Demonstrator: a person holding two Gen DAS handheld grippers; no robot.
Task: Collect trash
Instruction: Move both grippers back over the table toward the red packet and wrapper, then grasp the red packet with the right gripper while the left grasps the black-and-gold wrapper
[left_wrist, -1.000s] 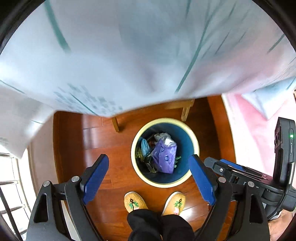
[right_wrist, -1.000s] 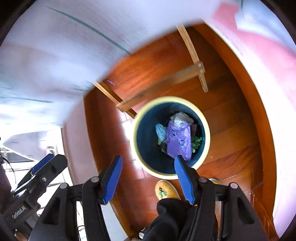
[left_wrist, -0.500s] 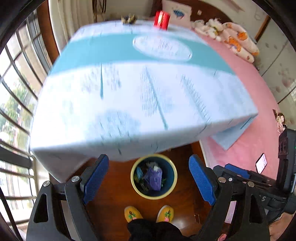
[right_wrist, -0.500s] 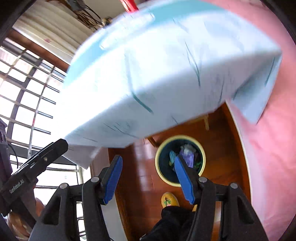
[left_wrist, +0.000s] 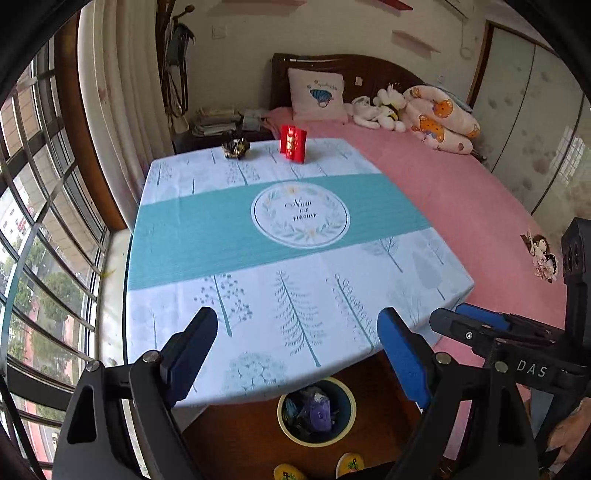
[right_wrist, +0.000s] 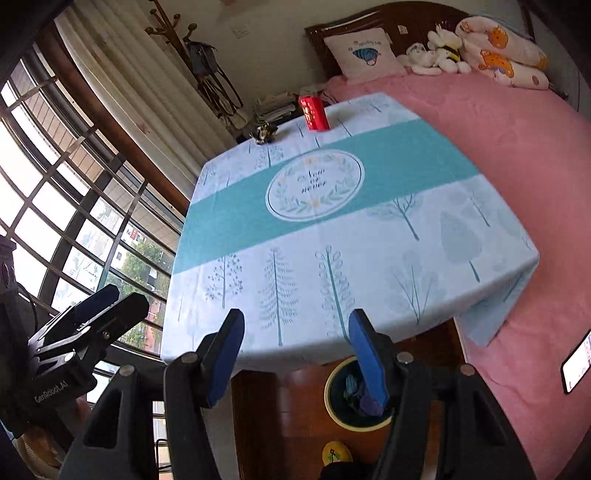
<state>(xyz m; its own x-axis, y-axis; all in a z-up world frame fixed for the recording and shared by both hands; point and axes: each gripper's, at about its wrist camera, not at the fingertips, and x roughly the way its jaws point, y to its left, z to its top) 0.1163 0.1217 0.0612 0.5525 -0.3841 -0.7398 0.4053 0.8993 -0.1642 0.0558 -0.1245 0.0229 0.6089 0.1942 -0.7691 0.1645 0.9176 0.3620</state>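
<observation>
Trash: a crumpled dark wrapper (left_wrist: 235, 147) and an upright red packet (left_wrist: 293, 143), well apart from each other, at the far edge of the desk (left_wrist: 221, 240), wrapper to the left. Desk covered by a pale cloth with a teal band and tree prints. Round bin (left_wrist: 317, 413) on the wooden floor just below the near desk edge, holding a purple bag and other scraps. Left tongs (left_wrist: 297, 354) spread wide, empty, above the near desk edge. Right tongs (right_wrist: 295, 354) less wide, also empty. Pink bed (left_wrist: 480, 206) to the right of the desk; window to the left.
</observation>
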